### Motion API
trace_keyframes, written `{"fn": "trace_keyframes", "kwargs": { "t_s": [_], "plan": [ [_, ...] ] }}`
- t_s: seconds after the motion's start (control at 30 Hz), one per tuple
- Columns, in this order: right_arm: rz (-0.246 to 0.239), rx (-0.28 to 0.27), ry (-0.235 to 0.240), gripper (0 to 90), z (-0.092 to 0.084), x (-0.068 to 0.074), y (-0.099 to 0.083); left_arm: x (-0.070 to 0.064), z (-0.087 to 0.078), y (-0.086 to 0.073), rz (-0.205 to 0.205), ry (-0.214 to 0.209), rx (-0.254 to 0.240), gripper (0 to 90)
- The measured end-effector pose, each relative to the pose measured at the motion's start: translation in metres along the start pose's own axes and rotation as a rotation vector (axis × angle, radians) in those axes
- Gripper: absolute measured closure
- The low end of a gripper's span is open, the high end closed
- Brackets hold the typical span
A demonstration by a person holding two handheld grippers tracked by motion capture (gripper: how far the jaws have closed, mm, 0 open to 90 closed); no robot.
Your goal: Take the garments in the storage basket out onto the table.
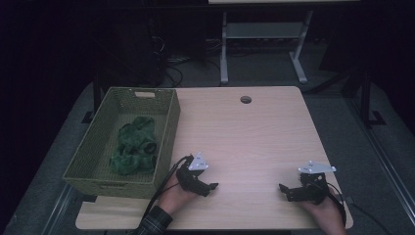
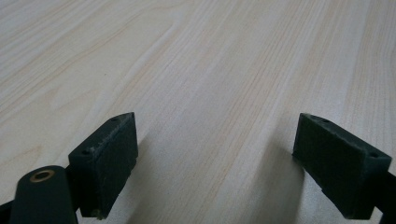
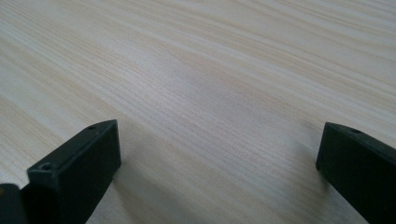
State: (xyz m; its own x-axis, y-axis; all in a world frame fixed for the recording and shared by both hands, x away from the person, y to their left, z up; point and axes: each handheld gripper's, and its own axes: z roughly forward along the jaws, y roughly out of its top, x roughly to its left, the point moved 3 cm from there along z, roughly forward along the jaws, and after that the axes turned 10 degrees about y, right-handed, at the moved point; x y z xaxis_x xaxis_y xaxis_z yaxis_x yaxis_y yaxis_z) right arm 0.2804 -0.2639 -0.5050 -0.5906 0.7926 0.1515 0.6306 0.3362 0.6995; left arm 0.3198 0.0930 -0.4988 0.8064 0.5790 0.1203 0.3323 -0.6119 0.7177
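Observation:
My left gripper point(image 1: 208, 188) rests low over the light wooden table point(image 1: 244, 132) near its front edge, just right of the basket, jaws pointing toward the table's middle. In the left gripper view its two black jaws point(image 2: 215, 158) stand wide apart with bare wood between them. My right gripper point(image 1: 286, 191) sits at the front right of the table, pointing left. Its jaws point(image 3: 217, 168) are spread wide in the right gripper view, with nothing between them. A green woven basket point(image 1: 166, 147) at the left holds a crumpled green cloth point(image 1: 133, 145).
A round cable hole point(image 1: 245, 99) lies near the table's far edge. Beyond the table, on the dark floor, stand the grey legs of another desk point(image 1: 224, 54) and some cables. A plaid sleeve point(image 1: 154, 223) enters at the bottom left.

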Motion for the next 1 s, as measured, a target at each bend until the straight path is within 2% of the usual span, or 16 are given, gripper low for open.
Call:
{"fn": "trace_keyframes", "kwargs": {
  "t_s": [0.63, 0.8, 1.0],
  "plan": [
    [0.001, 0.002, -0.004, 0.0, 0.0001, 0.0002, 0.0001, 0.0024, 0.0015, 0.0009, 0.015, -0.016, -0.007, 13.2],
    [0.004, 0.000, -0.004, 0.0, 0.0002, 0.0004, 0.0001, 0.0029, 0.0008, 0.0033, 0.022, -0.011, 0.008, 13.4],
    [0.004, 0.000, -0.004, 0.0, 0.0002, 0.0003, 0.0002, 0.0041, -0.0011, 0.0053, 0.000, -0.017, 0.017, 13.5]
  ]
}}
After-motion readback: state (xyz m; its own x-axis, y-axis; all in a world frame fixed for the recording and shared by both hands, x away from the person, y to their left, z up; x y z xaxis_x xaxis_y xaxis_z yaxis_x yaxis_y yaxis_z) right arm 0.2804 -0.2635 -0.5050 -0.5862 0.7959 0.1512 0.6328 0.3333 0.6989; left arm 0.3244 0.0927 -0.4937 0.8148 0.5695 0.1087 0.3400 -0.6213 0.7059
